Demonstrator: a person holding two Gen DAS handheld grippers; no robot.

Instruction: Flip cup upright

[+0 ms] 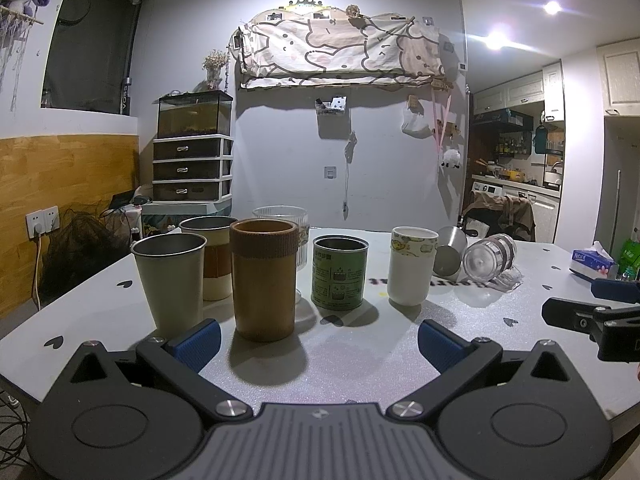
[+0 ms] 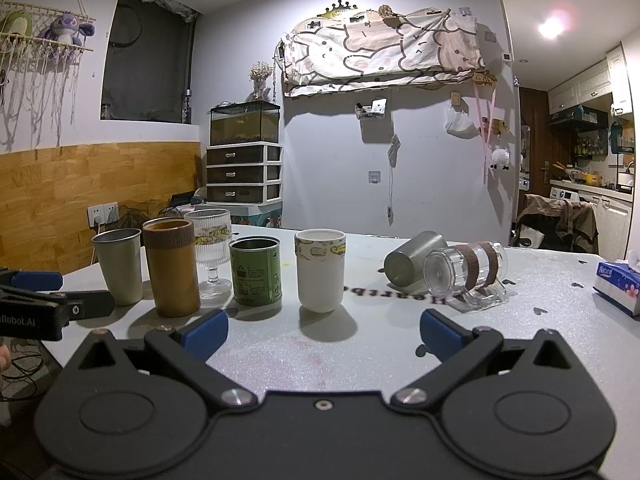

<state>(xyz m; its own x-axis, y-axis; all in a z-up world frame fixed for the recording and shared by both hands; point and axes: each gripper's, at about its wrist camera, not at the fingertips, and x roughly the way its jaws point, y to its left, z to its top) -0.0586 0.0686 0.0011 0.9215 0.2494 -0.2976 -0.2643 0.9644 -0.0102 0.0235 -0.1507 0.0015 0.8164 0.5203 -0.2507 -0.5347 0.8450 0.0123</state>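
Two cups lie on their sides on the grey table (image 2: 380, 360) at the right: a steel cup (image 2: 412, 262) and a clear glass mug with brown bands (image 2: 466, 272), also in the left wrist view as the steel cup (image 1: 450, 250) and the glass mug (image 1: 490, 256). My right gripper (image 2: 324, 334) is open and empty, short of a standing white cup (image 2: 320, 270). My left gripper (image 1: 318, 342) is open and empty, just in front of an upright brown cup (image 1: 264, 280).
Upright in a row: a steel tumbler (image 1: 170, 280), a beige cup (image 1: 210, 256), a ribbed goblet (image 2: 210, 248), a green tin (image 1: 340, 272), a white cup (image 1: 412, 266). A tissue box (image 2: 618, 286) sits at the right edge. The right gripper shows at the right in the left wrist view (image 1: 592, 312).
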